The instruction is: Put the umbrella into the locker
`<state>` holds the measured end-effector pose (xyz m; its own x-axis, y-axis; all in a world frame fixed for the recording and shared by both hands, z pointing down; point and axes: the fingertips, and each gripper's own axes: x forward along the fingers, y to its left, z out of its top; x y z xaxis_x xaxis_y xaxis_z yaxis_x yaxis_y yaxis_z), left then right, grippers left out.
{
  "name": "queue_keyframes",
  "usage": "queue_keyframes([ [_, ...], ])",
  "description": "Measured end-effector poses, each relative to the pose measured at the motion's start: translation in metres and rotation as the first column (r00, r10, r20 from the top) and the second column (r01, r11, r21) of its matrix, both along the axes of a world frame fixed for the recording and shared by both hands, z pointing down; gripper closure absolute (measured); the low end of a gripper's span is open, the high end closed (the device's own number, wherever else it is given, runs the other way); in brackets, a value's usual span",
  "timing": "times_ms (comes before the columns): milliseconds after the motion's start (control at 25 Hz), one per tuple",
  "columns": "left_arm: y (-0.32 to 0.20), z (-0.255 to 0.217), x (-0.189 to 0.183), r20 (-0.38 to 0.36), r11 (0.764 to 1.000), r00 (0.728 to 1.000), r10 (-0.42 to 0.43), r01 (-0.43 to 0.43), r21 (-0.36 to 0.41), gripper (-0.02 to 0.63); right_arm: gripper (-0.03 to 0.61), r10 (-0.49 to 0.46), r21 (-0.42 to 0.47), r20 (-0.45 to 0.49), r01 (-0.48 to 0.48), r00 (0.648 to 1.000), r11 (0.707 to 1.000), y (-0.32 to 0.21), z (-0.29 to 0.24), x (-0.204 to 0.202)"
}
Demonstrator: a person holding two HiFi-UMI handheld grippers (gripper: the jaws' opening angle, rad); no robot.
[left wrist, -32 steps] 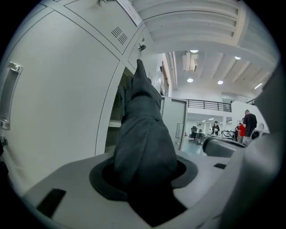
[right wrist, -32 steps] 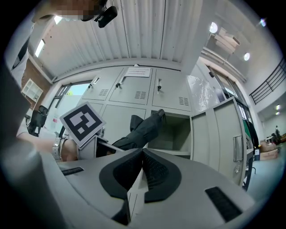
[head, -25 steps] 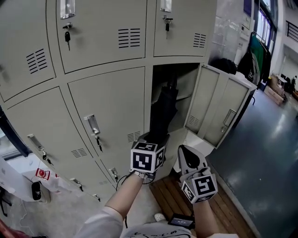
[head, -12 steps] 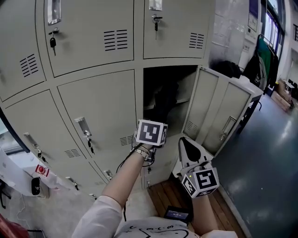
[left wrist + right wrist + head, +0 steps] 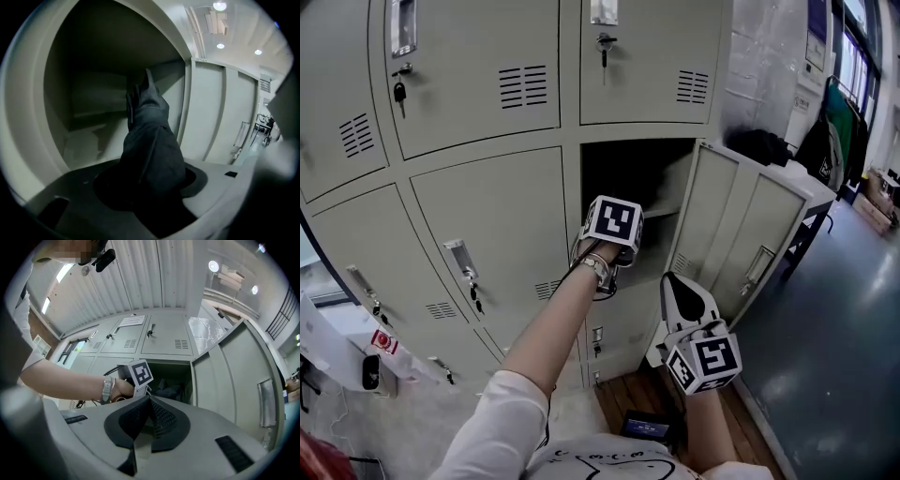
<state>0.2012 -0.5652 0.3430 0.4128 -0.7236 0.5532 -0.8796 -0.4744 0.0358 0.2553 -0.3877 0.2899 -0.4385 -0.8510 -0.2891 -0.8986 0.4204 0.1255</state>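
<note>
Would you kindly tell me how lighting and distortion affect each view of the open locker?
Head view: the open grey metal locker is deep in shadow inside. Left gripper view: the dark folded umbrella looks dim, edges vignetted black. Right gripper view: strong fisheye bending; round ceiling lamps glare.

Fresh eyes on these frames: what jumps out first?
The one open locker, centre of the head view, its door swung out to the right. The left gripper reaches into it, shut on a dark folded umbrella that points toward the back. The right gripper hangs low at the right, shut and empty.
</note>
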Motion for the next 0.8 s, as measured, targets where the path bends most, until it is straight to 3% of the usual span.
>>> queue_keyframes([
  [200, -0.015, -0.012, 0.005, 0.071, 0.999, 0.997, -0.005, 0.008, -0.050, 0.374, 0.551, -0.021, 0.006, -0.007, 0.021, 1.000, 1.000, -0.007, -0.001, -0.004],
  [480, -0.041, -0.018, 0.003, 0.109, 0.984, 0.984, -0.139, 0.149, -0.092, 0.374, 0.551, -0.026, 0.003, -0.009, 0.026, 1.000, 1.000, -0.017, 0.000, 0.003],
  [800, -0.068, -0.015, -0.009, 0.283, 0.975, 0.939, -0.194, 0.217, -0.054, 0.374, 0.551, -0.034, 0.013, 0.005, 0.034, 0.999, 0.999, -0.029, 0.000, 0.017],
])
